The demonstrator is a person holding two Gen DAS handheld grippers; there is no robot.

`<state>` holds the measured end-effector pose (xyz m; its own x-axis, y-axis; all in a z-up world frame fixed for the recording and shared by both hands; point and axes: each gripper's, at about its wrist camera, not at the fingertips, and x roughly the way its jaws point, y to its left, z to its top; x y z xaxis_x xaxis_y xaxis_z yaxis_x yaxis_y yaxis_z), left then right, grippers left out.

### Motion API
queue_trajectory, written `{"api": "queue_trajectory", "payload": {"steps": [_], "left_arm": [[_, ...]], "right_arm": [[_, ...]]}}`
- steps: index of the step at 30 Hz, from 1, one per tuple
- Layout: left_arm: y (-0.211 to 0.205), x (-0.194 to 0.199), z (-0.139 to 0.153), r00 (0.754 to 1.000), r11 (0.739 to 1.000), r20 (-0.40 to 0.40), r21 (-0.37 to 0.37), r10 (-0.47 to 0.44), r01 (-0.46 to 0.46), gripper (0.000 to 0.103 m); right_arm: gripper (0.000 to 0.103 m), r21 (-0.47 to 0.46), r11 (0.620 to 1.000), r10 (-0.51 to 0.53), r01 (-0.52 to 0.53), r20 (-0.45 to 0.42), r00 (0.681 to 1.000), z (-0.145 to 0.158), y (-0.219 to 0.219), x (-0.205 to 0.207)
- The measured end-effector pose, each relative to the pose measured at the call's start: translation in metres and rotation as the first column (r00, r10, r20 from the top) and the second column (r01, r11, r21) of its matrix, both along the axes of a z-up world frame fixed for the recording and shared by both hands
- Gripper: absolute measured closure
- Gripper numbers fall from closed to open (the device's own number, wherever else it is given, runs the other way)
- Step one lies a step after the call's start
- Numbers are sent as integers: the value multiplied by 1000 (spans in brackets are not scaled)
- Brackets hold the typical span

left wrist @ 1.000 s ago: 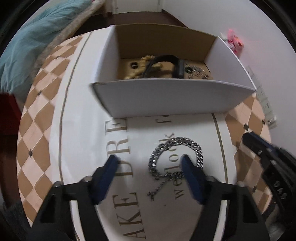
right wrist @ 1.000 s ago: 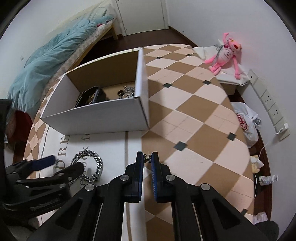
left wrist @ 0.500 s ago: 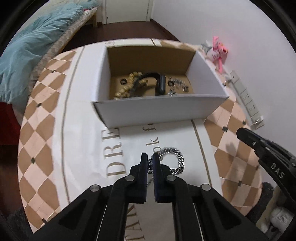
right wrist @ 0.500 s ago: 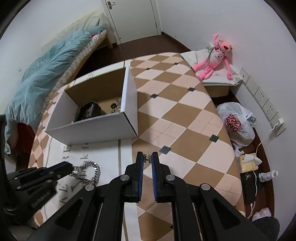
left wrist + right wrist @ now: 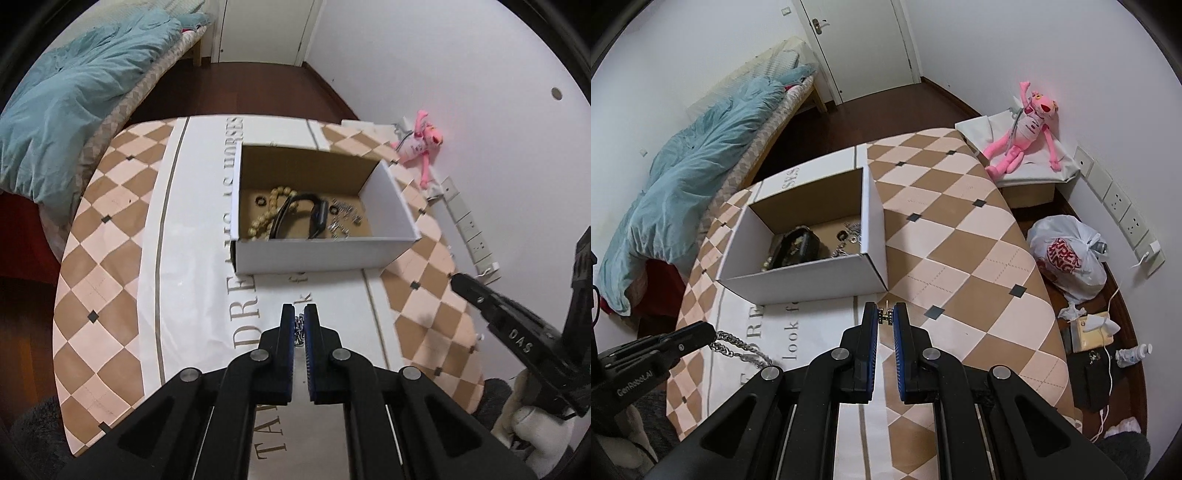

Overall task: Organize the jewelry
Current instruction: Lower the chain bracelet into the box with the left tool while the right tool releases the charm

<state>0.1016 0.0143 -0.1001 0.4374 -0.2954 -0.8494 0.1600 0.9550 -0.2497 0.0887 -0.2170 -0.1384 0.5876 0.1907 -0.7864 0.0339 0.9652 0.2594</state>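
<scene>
My left gripper point(image 5: 299, 314) is shut on a silver chain bracelet point(image 5: 298, 328) and holds it above the table; in the right wrist view the chain point(image 5: 738, 345) hangs from its tip point(image 5: 701, 330). My right gripper point(image 5: 885, 314) is shut on a small silver jewelry piece point(image 5: 885, 313). The white cardboard box point(image 5: 325, 254) stands open ahead of both, holding a bead bracelet point(image 5: 264, 218), a black watch point(image 5: 314, 214) and small silver pieces point(image 5: 341, 221). The box also shows in the right wrist view point(image 5: 812, 277).
The table has a checkered cloth point(image 5: 960, 258) with a white lettered runner point(image 5: 207, 295). A bed with a teal duvet point(image 5: 74, 103) lies left. A pink plush toy point(image 5: 1027, 129), a plastic bag point(image 5: 1067, 258) and floor clutter sit right.
My left gripper closed on the chain bracelet and lifted it off the runner, rising and backing away from the box. My right gripper rose too, still shut on its small piece.
</scene>
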Motion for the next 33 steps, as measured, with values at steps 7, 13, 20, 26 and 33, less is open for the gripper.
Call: {"api": "queue_trajectory", "payload": {"steps": [7,13,20,26,33], "left_arm": [[0,12,51,997,997,79,-72,-14,20,100],[-4,49,88,989,995,144,-86,-29,42,100],[-10,101,80,995,994,95,-92,-42,51,100],[-22,136,54,998,989,-1,-134,-66,65,100],[-30,165,37,995,998,-93,-50,-28,24,98]], "right_arm": [[94,24,999,36,-37,60,998,41,5,9],[94,-1,996,88,-88,104,991,75,17,47],[94,12,990,137,-137,20,990,66,29,100],[94,17,986,168,-167,-94,981,37,32,137],[92,8,976,215,-219,-229,949,13,40,161]]}}
